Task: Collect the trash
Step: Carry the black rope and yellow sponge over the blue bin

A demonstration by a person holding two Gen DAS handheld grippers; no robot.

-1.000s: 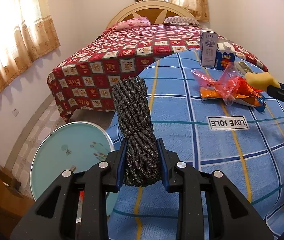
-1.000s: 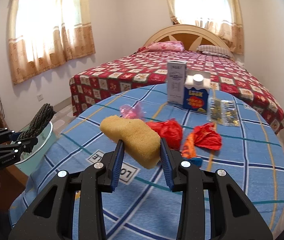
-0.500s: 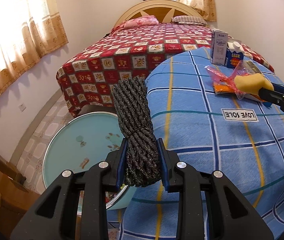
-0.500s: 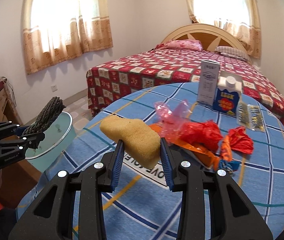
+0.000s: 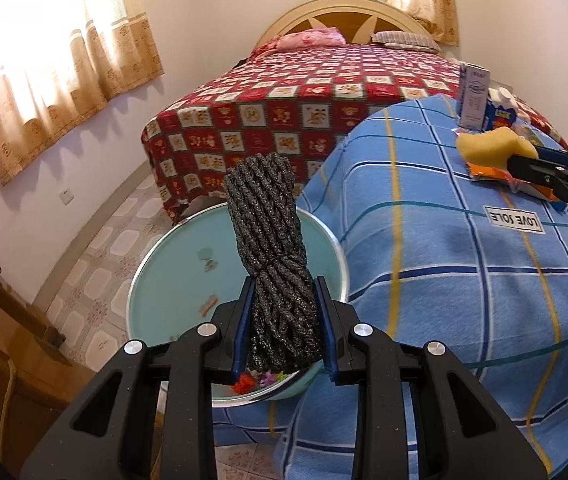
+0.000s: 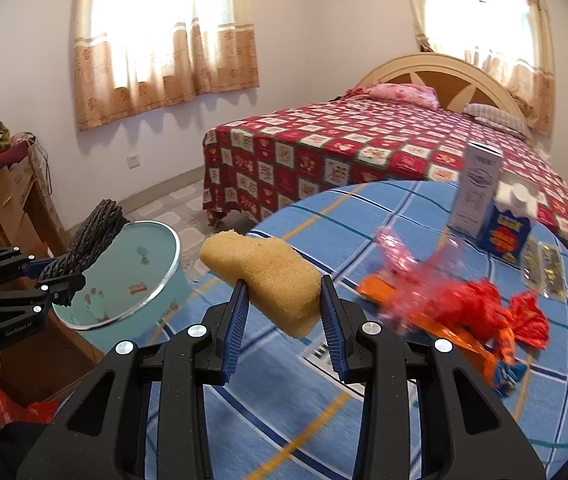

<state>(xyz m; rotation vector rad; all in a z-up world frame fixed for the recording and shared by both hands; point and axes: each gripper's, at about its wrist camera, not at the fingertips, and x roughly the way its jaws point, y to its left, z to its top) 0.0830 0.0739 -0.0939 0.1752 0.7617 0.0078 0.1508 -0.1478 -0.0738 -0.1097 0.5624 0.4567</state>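
- Dark grey braided rope, a tight bundle (image 5: 272,256), stands upright in the left gripper (image 5: 284,328), whose blue pads pinch its lower end from both sides.
- Just behind and below the rope sits a pale turquoise basin (image 5: 164,272) on the tiled floor, beside the table edge; a few small bits lie inside it.
- The right gripper (image 6: 284,312) clamps a yellow sponge (image 6: 264,272) between its pads, above the blue checked tablecloth (image 6: 244,420) near the table's left edge.
- Farther across the table lie red and orange plastic wrappers (image 6: 467,312), somewhat blurred, then a white carton (image 6: 475,192) and a blue carton (image 6: 507,228) standing side by side.
- Beyond the table stands a bed with a red patterned cover (image 6: 343,148) and curtained windows (image 6: 164,40).
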